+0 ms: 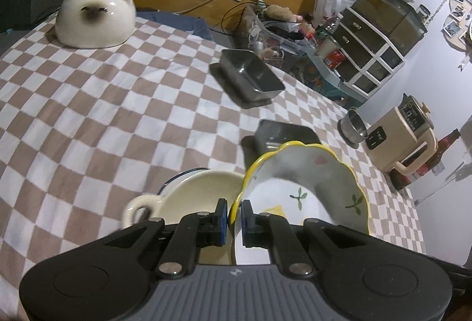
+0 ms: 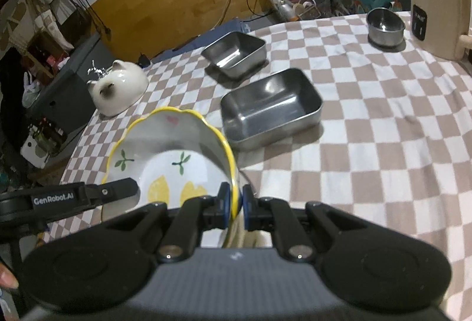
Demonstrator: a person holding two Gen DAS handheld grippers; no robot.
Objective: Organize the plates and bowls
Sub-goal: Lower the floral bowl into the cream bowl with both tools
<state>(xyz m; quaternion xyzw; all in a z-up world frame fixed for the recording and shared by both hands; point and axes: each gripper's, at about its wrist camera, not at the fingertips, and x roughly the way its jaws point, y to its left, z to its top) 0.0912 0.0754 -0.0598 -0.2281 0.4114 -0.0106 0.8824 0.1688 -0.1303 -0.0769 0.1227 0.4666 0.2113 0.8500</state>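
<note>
A white bowl with a scalloped yellow rim and lemon print is held by both grippers. My left gripper is shut on its left rim. My right gripper is shut on its right rim. The left gripper's arm shows at the bowl's left in the right wrist view. A cream bowl with a loop handle sits just left of the lemon bowl. Two rectangular steel trays lie beyond it. A round steel bowl stands far right.
An upside-down cat-faced white bowl sits at the table's far left. A beige electric kettle stands at the right edge. Cluttered boxes and drawers lie behind the checkered tablecloth.
</note>
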